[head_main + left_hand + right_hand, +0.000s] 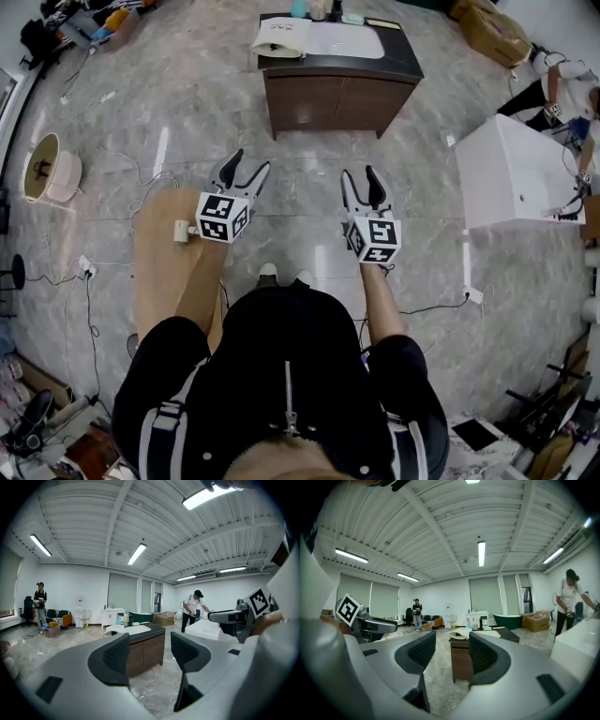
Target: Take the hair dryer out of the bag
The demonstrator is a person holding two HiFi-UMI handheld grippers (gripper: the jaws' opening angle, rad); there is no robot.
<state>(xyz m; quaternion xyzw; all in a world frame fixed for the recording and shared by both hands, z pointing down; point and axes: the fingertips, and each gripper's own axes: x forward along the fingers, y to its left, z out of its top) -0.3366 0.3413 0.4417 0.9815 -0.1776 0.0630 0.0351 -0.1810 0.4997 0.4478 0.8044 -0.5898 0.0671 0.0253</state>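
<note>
A cream bag [281, 37] lies on the left end of a dark wooden cabinet [337, 89] ahead of me; no hair dryer shows in any view. My left gripper [250, 161] and right gripper [359, 172] are held side by side over the marble floor, well short of the cabinet, both pointing at it. The left gripper [151, 651] is open with only the cabinet [145, 651] seen far off between its pads. In the right gripper view the right gripper [452, 649] is likewise open and empty, with the bag [461, 632] visible beyond it on the cabinet top.
A white box-like unit [511, 173] stands at the right with a person [194, 609] bent over it. An oval wooden board [173, 253] lies on the floor at my left, with cables and a round stool [42, 169] beyond. Another person [40, 604] stands far back.
</note>
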